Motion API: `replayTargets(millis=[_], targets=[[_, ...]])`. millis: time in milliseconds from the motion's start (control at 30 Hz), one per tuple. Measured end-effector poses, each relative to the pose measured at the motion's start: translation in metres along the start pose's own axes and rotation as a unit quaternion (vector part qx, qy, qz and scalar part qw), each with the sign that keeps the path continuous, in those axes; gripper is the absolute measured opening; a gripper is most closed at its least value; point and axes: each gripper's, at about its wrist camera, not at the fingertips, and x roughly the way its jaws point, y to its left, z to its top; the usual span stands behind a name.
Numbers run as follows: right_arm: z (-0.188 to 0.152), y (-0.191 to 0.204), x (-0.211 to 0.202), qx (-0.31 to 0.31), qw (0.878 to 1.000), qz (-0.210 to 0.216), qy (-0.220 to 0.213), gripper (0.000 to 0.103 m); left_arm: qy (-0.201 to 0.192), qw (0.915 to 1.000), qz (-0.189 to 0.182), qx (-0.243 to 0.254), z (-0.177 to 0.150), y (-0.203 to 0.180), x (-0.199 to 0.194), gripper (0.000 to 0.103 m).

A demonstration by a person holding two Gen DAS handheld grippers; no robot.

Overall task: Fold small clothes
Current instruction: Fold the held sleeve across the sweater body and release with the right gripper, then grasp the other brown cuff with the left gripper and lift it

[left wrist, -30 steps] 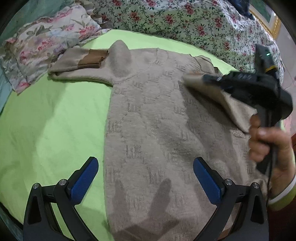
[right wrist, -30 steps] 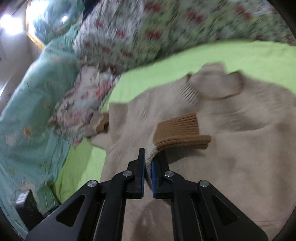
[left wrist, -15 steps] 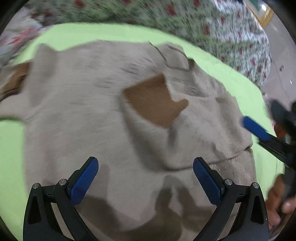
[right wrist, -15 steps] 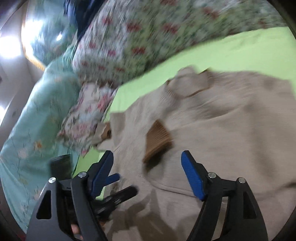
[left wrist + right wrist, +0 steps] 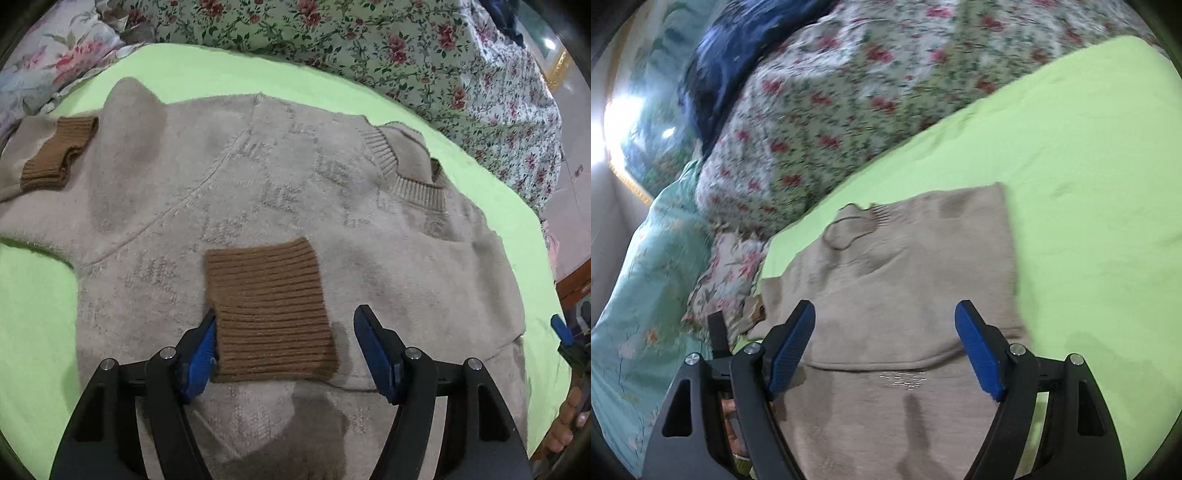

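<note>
A beige knit sweater (image 5: 295, 192) lies flat on the green sheet (image 5: 37, 295), its ribbed collar (image 5: 406, 173) at the far right. One sleeve is folded in, so its brown cuff (image 5: 269, 314) rests on the chest. My left gripper (image 5: 286, 332) straddles that cuff with its jaws closing. The left pad touches the cuff's edge and the right pad stands apart. The other brown cuff (image 5: 59, 151) lies at the far left. My right gripper (image 5: 884, 314) hovers open over the sweater (image 5: 905, 295) near the folded shoulder, with nothing between its pads.
A floral quilt (image 5: 369, 44) is heaped along the far side of the bed, with a floral pillow (image 5: 55, 48) at the left. A teal blanket (image 5: 646, 295) and a dark blue cloth (image 5: 738, 55) lie beyond. A hand (image 5: 569, 424) shows at the right edge.
The right gripper let go of the sleeve cuff, opened and drew away to the right. The cuff now lies on the chest. The left gripper came over it and its jaws narrowed.
</note>
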Motion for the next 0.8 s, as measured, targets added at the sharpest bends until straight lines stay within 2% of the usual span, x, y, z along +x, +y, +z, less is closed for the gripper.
replayTargets(millis=[33, 100, 133, 167, 233, 267, 333, 533, 633, 700, 800], targets=[[0.001, -0.003, -0.002, 0.002, 1.0, -0.004, -0.001, 0.079, -0.004, 1.0, -0.002, 0.001, -0.001, -0.002, -0.001, 0.068], [0.004, -0.011, -0.005, -0.001, 1.0, -0.017, -0.007, 0.079, -0.009, 0.9999, 0.001, 0.014, -0.003, -0.005, -0.003, 0.041], [0.006, -0.014, -0.005, -0.001, 1.0, -0.025, -0.01, 0.079, -0.007, 0.9998, 0.001, 0.018, -0.006, -0.001, -0.009, 0.009], [0.011, -0.02, -0.005, 0.003, 0.999, -0.036, -0.011, 0.079, -0.009, 0.9998, -0.002, 0.016, -0.004, 0.001, -0.014, 0.004], [0.017, -0.029, -0.004, 0.01, 0.999, -0.044, -0.012, 0.079, -0.041, 0.999, -0.017, 0.011, 0.0, 0.009, -0.031, 0.004], [0.022, -0.034, 0.0, 0.009, 0.999, -0.05, -0.012, 0.079, -0.049, 0.9986, -0.007, 0.017, 0.002, 0.011, -0.033, 0.004], [0.029, -0.04, 0.012, 0.005, 0.998, -0.065, -0.004, 0.079, -0.034, 0.9991, 0.018, 0.02, 0.005, 0.018, -0.022, 0.004], [0.037, -0.057, 0.072, -0.003, 0.993, -0.104, 0.062, 0.079, -0.039, 0.9989, 0.014, -0.02, 0.0, 0.039, -0.019, 0.003], [0.033, -0.057, 0.09, -0.011, 0.991, -0.105, 0.083, 0.079, -0.047, 0.9984, 0.022, -0.024, -0.002, 0.041, -0.022, 0.003], [0.033, -0.056, 0.092, -0.014, 0.992, -0.099, 0.08, 0.079, -0.045, 0.9985, 0.019, -0.027, -0.003, 0.042, -0.024, 0.003], [0.034, -0.061, 0.086, 0.009, 0.994, -0.079, 0.075, 0.079, -0.023, 0.9996, -0.008, -0.014, -0.003, 0.036, -0.024, 0.005]])
